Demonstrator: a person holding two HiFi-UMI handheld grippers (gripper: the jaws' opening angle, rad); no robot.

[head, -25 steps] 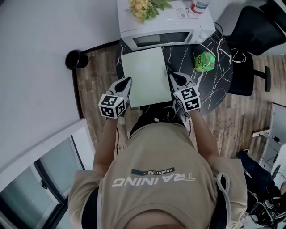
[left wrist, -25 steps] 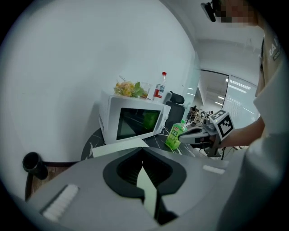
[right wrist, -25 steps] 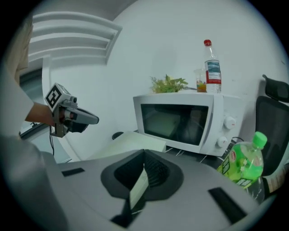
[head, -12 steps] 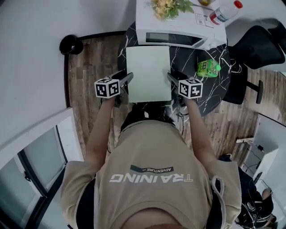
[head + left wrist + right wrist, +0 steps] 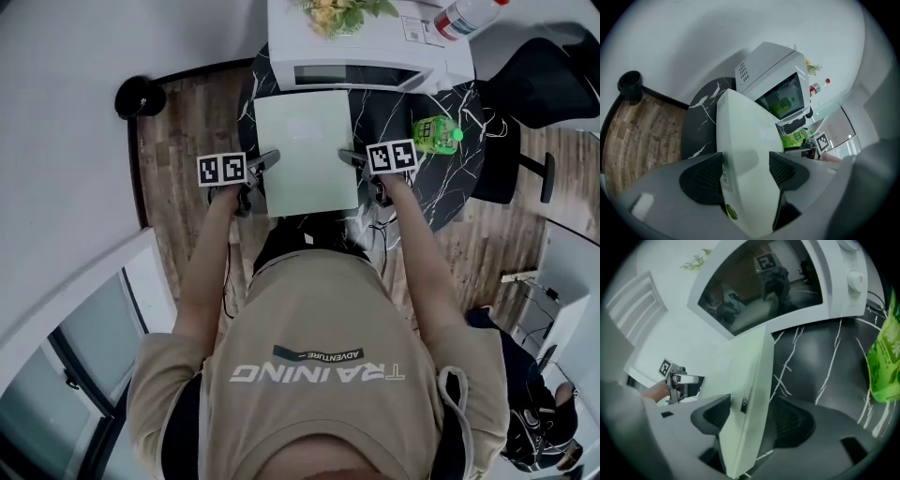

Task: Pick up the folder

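- The pale green folder (image 5: 305, 150) lies flat on the round black marble table (image 5: 417, 192) in the upper middle of the head view. Its far edge is just in front of the white microwave (image 5: 366, 58).
- The left gripper (image 5: 266, 161) is at the folder's left edge and the right gripper (image 5: 348, 157) at its right edge. They face each other across the sheet, marker cubes turned up.
- In the left gripper view the jaws have just been opening and stand wide. The folder's edge runs up between them, and the pad on the right of the frame stands clear of it.
- In the right gripper view the jaws have likewise just been opening and are wide apart. The folder's edge is between them, and dark table shows between the folder and the pad on the right.
- A green packet (image 5: 436, 134) lies on the table right of the folder, near the right gripper.
- Yellow flowers (image 5: 339, 11) and a red-capped bottle (image 5: 464, 14) are on top of the microwave, at the top edge.
- A black chair (image 5: 539, 84) is at the upper right.
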